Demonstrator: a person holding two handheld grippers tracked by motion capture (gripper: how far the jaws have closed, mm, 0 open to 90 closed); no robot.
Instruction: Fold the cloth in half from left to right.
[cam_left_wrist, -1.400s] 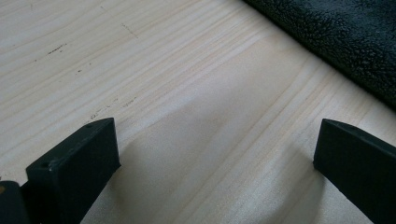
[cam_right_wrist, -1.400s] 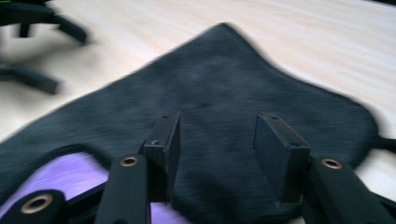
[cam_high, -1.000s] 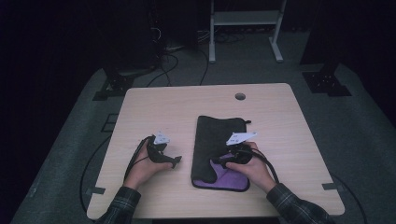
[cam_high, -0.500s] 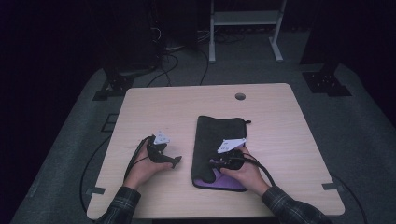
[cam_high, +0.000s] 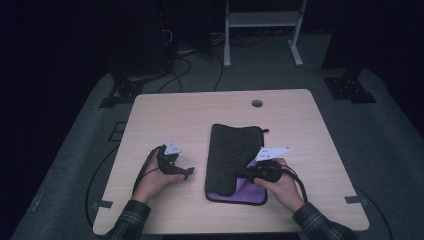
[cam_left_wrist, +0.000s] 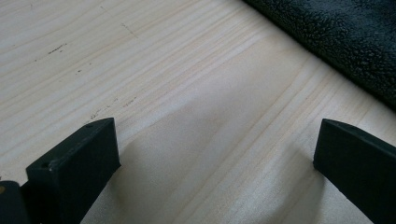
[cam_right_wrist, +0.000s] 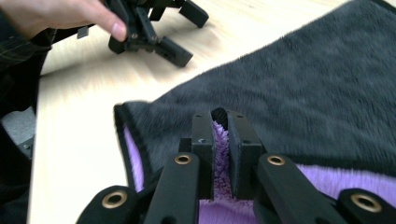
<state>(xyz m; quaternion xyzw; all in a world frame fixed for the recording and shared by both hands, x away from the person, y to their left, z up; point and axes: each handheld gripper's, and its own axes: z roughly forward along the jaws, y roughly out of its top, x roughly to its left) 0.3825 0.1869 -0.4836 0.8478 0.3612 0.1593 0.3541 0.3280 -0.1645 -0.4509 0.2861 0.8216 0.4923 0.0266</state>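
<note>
Fold step: right gripper (cam_right_wrist: 219, 140), jaws just closed, pinches towel (cam_high: 235, 150) edge; next, carry it across while left gripper (cam_left_wrist: 210, 172) rests open.

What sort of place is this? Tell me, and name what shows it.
Probably a lab or recording studio, not a home. A bare wooden table stands on grey floor among dark surroundings, cables trail behind it near a white metal stand, and a person works a towel with handheld grippers.

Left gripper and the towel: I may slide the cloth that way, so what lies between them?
Bare wood of the table separates the left gripper from the towel, seen from the high view.
</note>
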